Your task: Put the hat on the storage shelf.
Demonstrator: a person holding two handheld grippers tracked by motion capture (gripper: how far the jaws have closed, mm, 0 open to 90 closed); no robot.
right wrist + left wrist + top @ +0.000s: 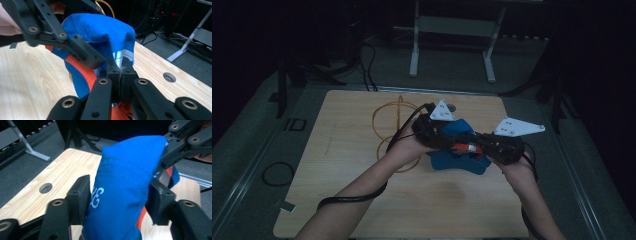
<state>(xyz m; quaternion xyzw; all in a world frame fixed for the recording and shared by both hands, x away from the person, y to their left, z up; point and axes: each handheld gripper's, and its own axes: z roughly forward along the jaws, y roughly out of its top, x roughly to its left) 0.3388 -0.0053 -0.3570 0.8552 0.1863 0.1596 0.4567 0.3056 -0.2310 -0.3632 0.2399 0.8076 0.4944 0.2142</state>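
Blue fabric (460, 145) with orange trim sits bunched between our two grippers, lifted off the wooden table (362, 200) a little right of its centre, roughly at three o'clock from the middle of the board in the high view. Our left gripper (120, 195) has its jaws spread around a thick fold of the blue fabric (122, 195), one jaw pressing each side, with a small white printed mark facing us on the cloth. Our right gripper (121, 75) has its jaws pressed nearly together, pinching a thin edge of the blue fabric (100, 32) where a white stripe shows. In the high view our left gripper (437, 131) and right gripper (492, 145) meet over the cloth, our hands behind them, cables trailing back toward six o'clock. A loop of yellowish cord (394, 117) lies on the table at about ten o'clock from the cloth, close beside our left hand (409, 145). A round hole (46, 188) in the tabletop shows at nine o'clock in the left gripper view.
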